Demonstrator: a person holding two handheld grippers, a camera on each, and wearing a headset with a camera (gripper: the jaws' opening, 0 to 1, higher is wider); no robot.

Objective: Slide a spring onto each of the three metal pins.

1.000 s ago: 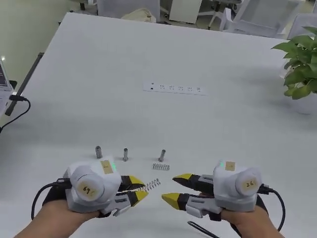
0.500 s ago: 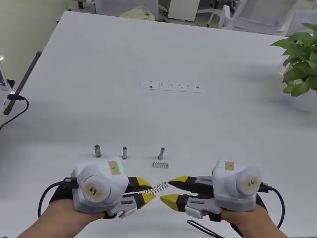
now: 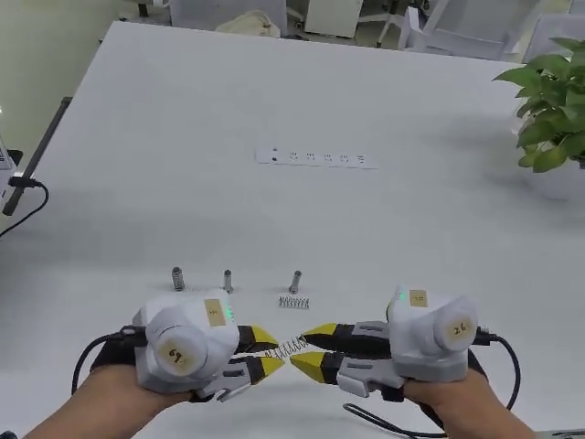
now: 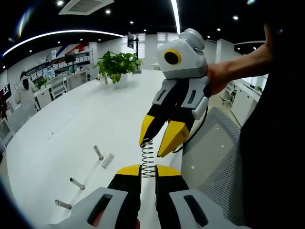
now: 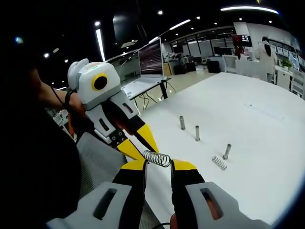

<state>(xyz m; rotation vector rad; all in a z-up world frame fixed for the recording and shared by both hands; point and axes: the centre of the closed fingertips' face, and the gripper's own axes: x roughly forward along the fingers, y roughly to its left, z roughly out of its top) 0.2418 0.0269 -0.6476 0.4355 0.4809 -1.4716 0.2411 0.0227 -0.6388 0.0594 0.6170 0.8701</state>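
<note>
Over the white table, the left gripper is clamping one end of a spring. Its long axis is pointing at the right gripper, whose jaws are gaping around the free end. The three metal pins are standing upright just beyond.

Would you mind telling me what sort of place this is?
Probably an open-plan office: a large white table with a power strip, a potted plant at its edge, and a laptop on a nearby desk.
</note>
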